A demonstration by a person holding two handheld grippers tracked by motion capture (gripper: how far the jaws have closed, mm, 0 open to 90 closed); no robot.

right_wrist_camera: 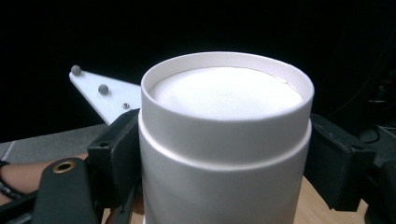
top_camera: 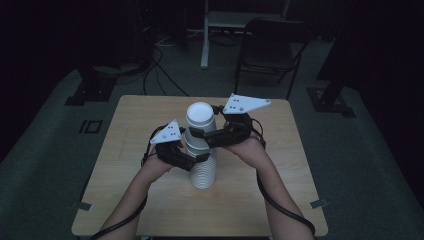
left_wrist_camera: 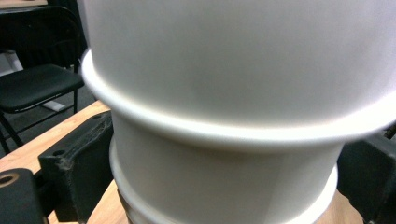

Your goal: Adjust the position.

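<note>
Dim floor, cables and a folding chair (top_camera: 270, 47) surround a small wooden table (top_camera: 150, 200), and a tall stack of white cups (top_camera: 203, 170), turned upside down, stands near its middle.

From the left, the left gripper (top_camera: 192, 160) comes in low against the stack. In the left gripper view its two black jaws sit either side of the nested cups (left_wrist_camera: 224, 186), pressed to the walls just under a rolled rim (left_wrist_camera: 187, 128); it is clenched on the lower cups and seems to be bracing them.

Further right and higher, the right gripper (top_camera: 202, 134) reaches across from the stack's far-right side. In the right gripper view its jaws flank the top cup (right_wrist_camera: 224, 154) directly ahead, touching the wall a little below the closed base (right_wrist_camera: 226, 91) that faces upward; it is grasping that cup.

What matters for the coming move is the stack's long axis, which runs upright between the two grips, the right hold directly above the left one. Judging by this, the top cup should be drawn straight up along that axis while the lower hold stays put; a sideways pull would likely tip the column, since the cups nest tightly. The right hand is the nearer one to the cup that has to come free.
</note>
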